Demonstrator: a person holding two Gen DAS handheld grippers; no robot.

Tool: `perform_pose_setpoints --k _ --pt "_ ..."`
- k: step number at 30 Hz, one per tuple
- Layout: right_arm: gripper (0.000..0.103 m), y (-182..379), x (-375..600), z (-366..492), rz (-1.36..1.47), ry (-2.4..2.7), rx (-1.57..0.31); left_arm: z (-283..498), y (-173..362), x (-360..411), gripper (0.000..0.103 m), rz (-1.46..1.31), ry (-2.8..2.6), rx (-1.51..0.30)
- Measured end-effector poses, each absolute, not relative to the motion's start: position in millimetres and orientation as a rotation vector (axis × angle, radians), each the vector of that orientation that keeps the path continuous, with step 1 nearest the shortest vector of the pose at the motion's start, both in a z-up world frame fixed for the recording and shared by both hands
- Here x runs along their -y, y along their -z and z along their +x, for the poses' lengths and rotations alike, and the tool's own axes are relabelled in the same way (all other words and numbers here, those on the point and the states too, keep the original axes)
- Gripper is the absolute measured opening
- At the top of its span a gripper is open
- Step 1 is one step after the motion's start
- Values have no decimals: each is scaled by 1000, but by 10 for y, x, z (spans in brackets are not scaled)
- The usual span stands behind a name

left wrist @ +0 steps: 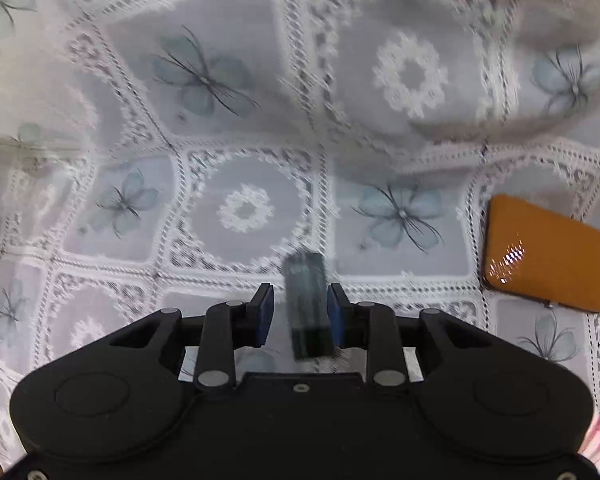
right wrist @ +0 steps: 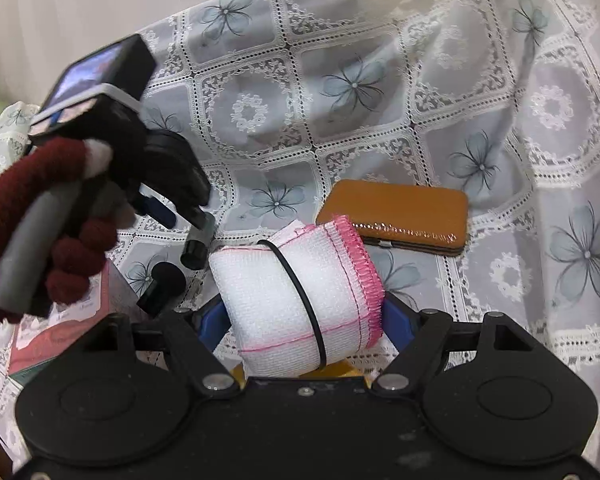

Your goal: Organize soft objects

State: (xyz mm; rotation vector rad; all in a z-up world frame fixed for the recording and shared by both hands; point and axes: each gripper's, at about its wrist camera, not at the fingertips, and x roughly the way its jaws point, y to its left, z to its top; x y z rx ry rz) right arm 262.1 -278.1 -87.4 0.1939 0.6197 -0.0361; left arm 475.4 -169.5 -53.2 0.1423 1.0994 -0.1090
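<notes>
My right gripper is shut on a rolled white cloth with pink stitched edging and a black elastic band around it, held just above the table. In the left wrist view, my left gripper has a small dark cylinder between its blue pads. The cylinder rests against the right pad and the picture is blurred. From the right wrist view the left gripper sits left of the roll, tilted steeply down, with the dark cylinder hanging from its tips. A hand in a dark red glove holds it.
An orange hard case lies flat behind the roll and shows at the right in the left wrist view. A lace tablecloth with blue flowers covers the table and bunches up at the back. A black object and a reddish booklet lie left.
</notes>
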Motion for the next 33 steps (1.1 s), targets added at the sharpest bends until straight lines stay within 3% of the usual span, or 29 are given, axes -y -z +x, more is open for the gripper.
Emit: perform_pose_setpoints --k 4,5,21,33 --pt "77 864 2818 2596 231 54 -628 4788 456 1558 62 129 107 -1066" --pt "77 862 2832 2599 247 56 -633 4799 463 1539 63 127 104 -1064" --pt "78 726 2907 2559 299 131 -643 4672 569 1389 63 260 166 -1060" --pt "78 744 2750 2562 283 149 -687 4775 924 1534 61 378 263 -1180"
